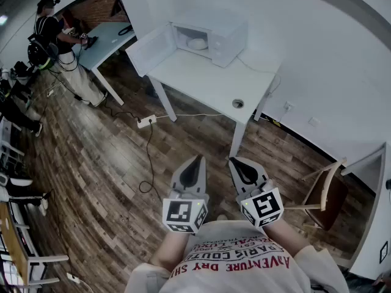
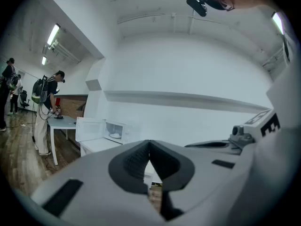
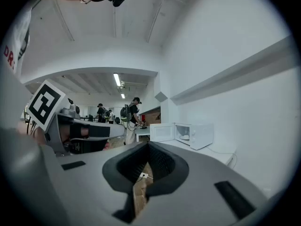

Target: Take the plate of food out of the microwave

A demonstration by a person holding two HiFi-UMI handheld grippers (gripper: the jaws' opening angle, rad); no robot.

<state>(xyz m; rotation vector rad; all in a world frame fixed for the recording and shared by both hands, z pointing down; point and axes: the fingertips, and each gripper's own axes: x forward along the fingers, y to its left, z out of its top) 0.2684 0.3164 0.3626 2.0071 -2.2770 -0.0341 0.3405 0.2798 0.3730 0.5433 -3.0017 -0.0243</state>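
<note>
A white microwave stands on a white table far ahead of me, its door swung open to the left. Inside it lies a pale plate of food. The microwave and plate show small in the left gripper view. In the right gripper view I see the same microwave and plate. Both grippers hang close to my chest over the floor, well short of the table. My left gripper is shut and holds nothing. My right gripper is also shut and holds nothing.
A power strip with trailing cables lies on the wooden floor in front of the table. A wooden chair stands at the right by the wall. A person works at another table at the back left.
</note>
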